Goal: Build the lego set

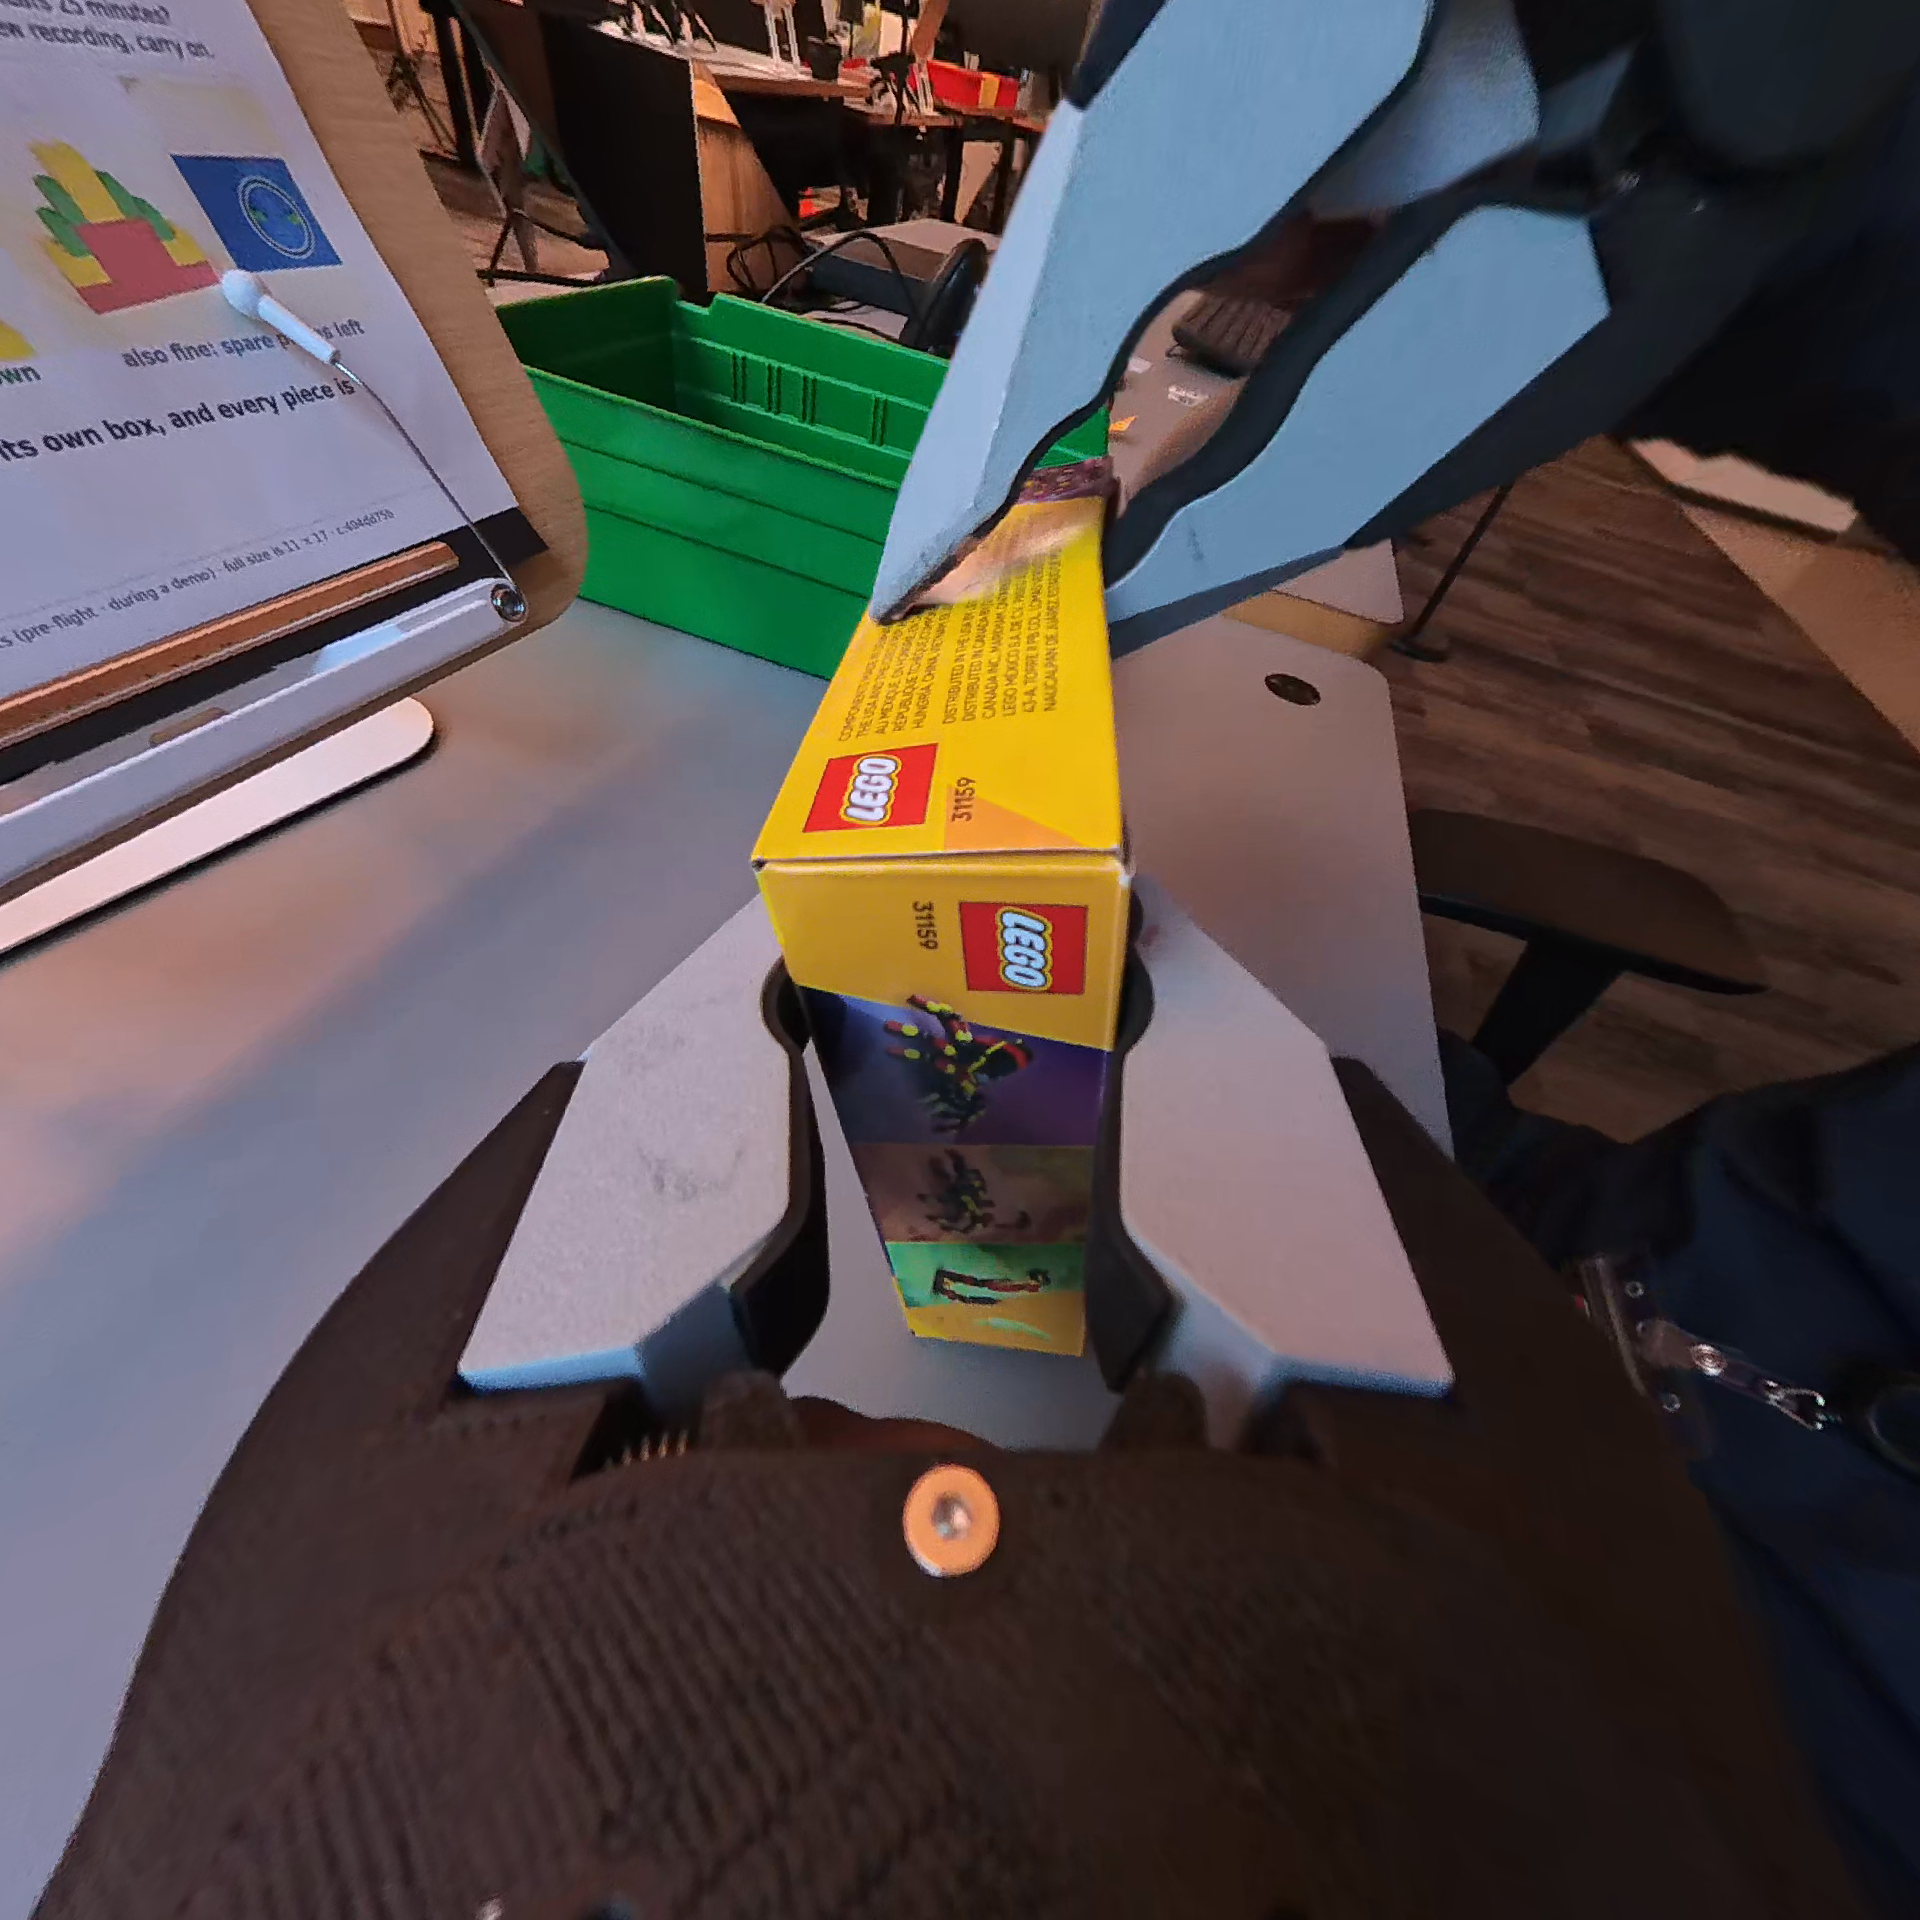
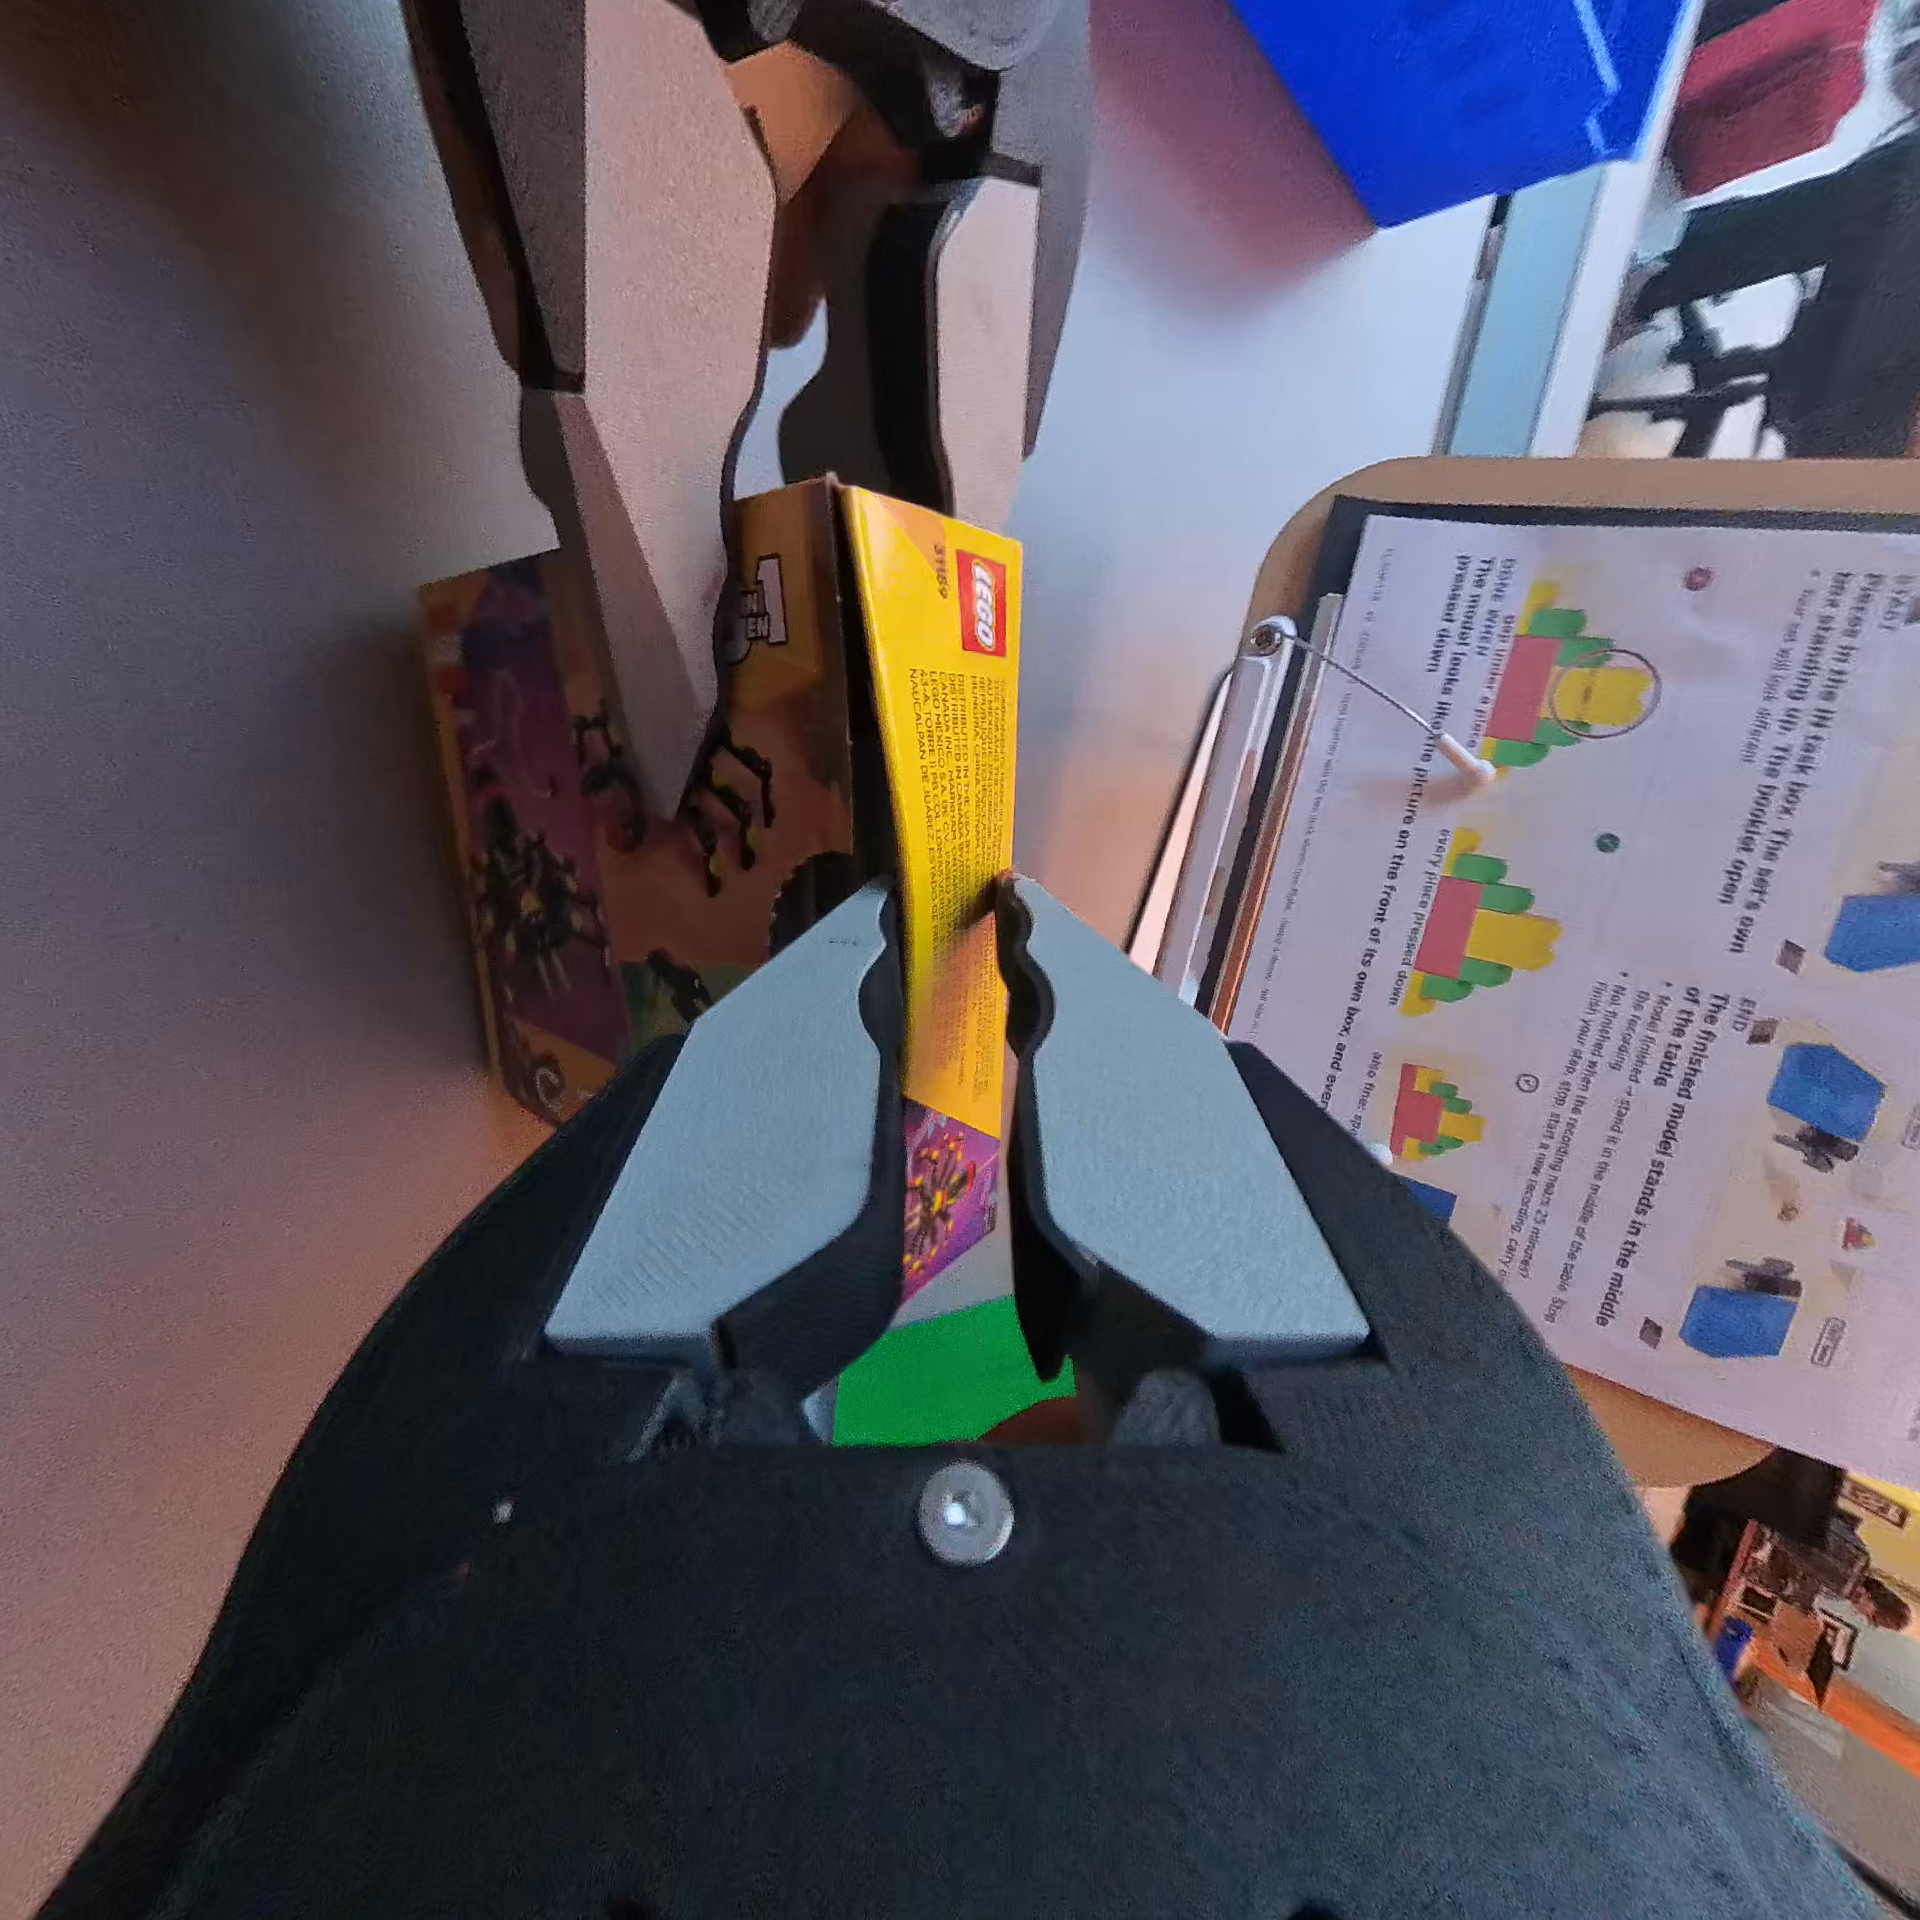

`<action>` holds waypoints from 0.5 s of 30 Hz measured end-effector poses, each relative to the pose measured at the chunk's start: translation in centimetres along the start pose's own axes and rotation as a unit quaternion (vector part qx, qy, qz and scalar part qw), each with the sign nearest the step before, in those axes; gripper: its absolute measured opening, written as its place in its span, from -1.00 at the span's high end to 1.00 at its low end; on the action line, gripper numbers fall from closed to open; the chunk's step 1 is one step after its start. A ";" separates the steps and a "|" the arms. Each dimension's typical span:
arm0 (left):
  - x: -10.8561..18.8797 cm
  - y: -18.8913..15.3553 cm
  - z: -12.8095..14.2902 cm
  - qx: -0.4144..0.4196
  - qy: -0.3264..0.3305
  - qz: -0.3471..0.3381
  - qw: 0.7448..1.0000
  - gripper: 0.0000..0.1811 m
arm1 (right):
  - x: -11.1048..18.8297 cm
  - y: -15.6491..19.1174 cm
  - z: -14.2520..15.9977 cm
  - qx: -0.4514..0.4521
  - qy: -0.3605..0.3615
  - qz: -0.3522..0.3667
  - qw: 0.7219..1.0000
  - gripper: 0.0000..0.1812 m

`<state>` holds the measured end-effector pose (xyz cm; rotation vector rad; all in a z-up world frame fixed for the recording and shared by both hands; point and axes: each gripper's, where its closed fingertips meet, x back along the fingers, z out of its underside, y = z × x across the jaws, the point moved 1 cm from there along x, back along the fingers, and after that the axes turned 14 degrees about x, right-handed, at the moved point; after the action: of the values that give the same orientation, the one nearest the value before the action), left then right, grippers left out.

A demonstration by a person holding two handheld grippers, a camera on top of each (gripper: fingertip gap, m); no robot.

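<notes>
A yellow Lego box [image 1: 940, 717] with purple picture panels stands on edge on the grey table [image 1: 312, 1039]. My left gripper [image 1: 956, 966] is shut on the box's near end, one finger on each broad face. My right gripper [image 1: 1003, 582] comes in from the upper right and pinches the box's far end. In the right wrist view my right gripper [image 2: 948, 891] is shut on the box's [image 2: 951, 727] narrow yellow side, which bows slightly. The left gripper [image 2: 800, 623] shows beyond it, clamping the picture faces.
A green bin [image 1: 727, 468] stands just behind the box. An instruction sheet on a wooden stand [image 1: 208, 364] is at the left, also in the right wrist view [image 2: 1558, 935]. A blue bin [image 2: 1455, 94] sits farther off. The table's edge [image 1: 1403, 883] runs close on the right. Tip to tip, the grippers are about 4 cm apart.
</notes>
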<state>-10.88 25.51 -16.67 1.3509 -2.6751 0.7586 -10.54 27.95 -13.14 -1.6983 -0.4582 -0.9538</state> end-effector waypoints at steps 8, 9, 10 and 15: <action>-0.3 -0.3 0.2 -0.032 0.015 -0.021 0.999 0.39 | 0.6 0.6 0.1 -0.015 -0.009 -0.060 0.998 0.82; -0.4 -0.3 0.2 -0.036 0.016 -0.027 0.999 0.39 | 0.7 0.7 0.1 -0.017 -0.011 -0.070 0.997 0.82; -0.4 -0.3 0.2 -0.039 0.015 -0.031 0.999 0.38 | 0.7 0.7 0.2 -0.018 -0.011 -0.081 0.997 0.81; -0.6 -0.6 0.3 -0.062 0.022 -0.038 0.997 0.39 | 1.4 1.3 0.0 -0.021 -0.020 -0.154 0.988 0.74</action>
<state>-10.05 25.50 -16.89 1.3787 -2.5738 0.5964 -8.79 27.29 -12.84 -1.7168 -0.7478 -1.1575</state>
